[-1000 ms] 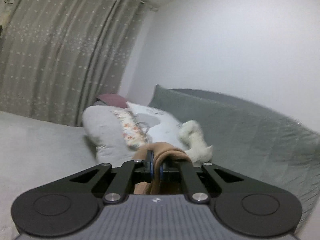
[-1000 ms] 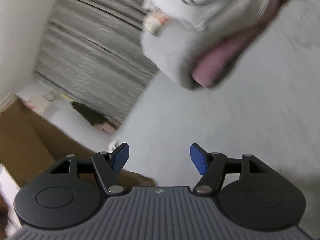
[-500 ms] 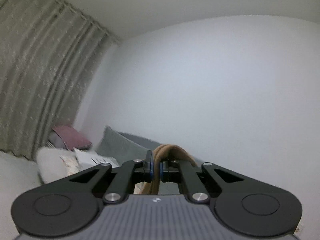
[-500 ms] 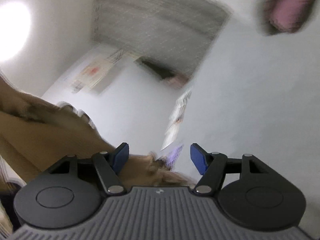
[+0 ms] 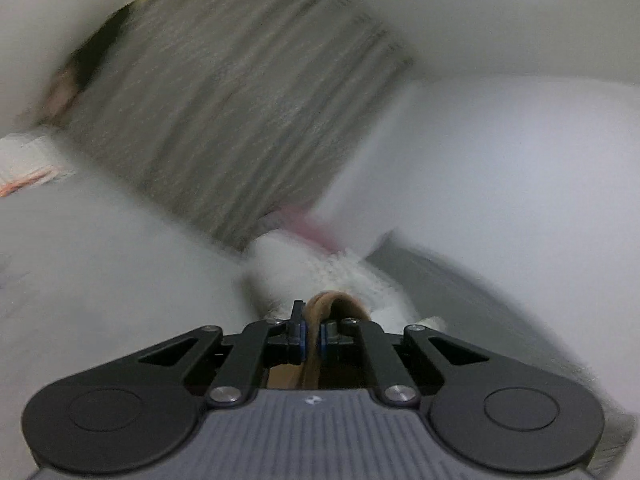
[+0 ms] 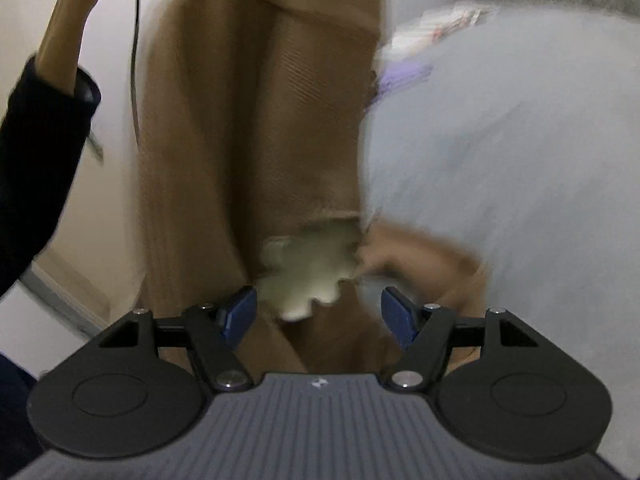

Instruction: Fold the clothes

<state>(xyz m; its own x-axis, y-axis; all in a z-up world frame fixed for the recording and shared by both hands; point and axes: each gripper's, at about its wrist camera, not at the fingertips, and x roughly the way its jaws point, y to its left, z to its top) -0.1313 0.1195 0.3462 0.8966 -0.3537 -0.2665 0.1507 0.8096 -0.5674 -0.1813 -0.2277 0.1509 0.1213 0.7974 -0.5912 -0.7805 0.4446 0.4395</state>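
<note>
A tan brown garment [image 6: 248, 128] hangs down in the right wrist view, held up from above by a person's raised arm in a dark sleeve [image 6: 36, 140]. A pale cream patch [image 6: 308, 268] shows on its lower part. My right gripper [image 6: 319, 314] is open just in front of that lower part, with nothing between its fingers. In the left wrist view my left gripper [image 5: 311, 334] is shut on a fold of the same tan garment [image 5: 332, 304], which loops over the blue pads. Both views are blurred by motion.
A pale grey bed surface [image 6: 520, 184] fills the right side of the right wrist view. In the left wrist view a grey curtain [image 5: 240, 112], a heap of white and pink bedding [image 5: 320, 256], a grey headboard cushion [image 5: 460, 292] and a white wall [image 5: 500, 160] lie ahead.
The left gripper has swung and rolled while holding the garment, from wall and ceiling back to curtain and bedding. The right gripper has turned to face the hanging garment, still open.
</note>
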